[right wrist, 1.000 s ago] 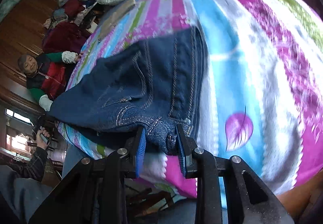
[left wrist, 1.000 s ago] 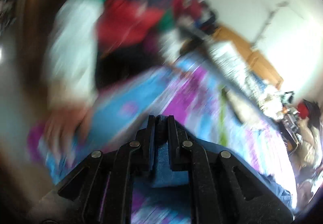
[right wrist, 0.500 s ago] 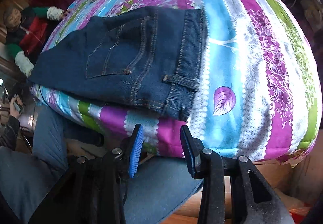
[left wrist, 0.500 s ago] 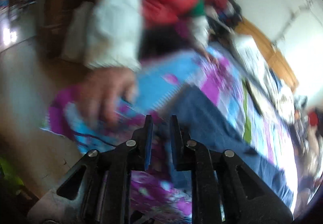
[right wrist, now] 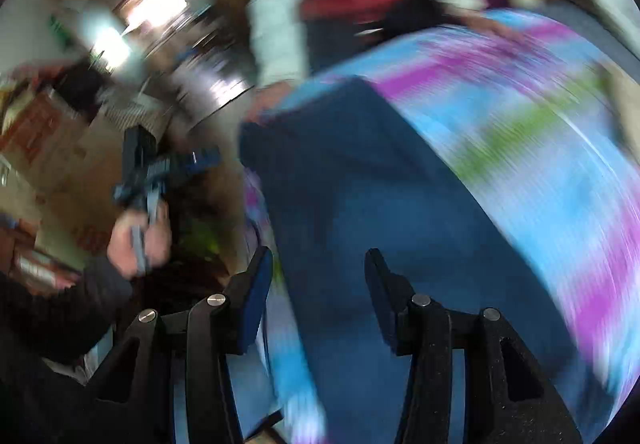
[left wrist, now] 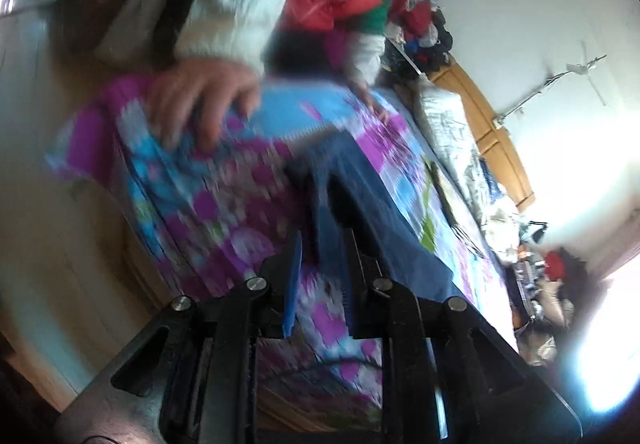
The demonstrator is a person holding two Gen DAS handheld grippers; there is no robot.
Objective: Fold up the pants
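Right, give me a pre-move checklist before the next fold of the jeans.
1. Left tool free of the jeans: ok, fingers apart, nothing clamped.
2. Right tool free: ok, wide open above the denim.
3. Jeans on the bed, not sliding off: ok, though one end lies at the bed's edge.
4. Jeans flat and even: cannot tell, both views are blurred.
5. Fold path clear of the other person's hand: not ok, it rests on the bedcover near the jeans' end.
6. Next grasp point in view: cannot tell, seams and hems are smeared by motion.
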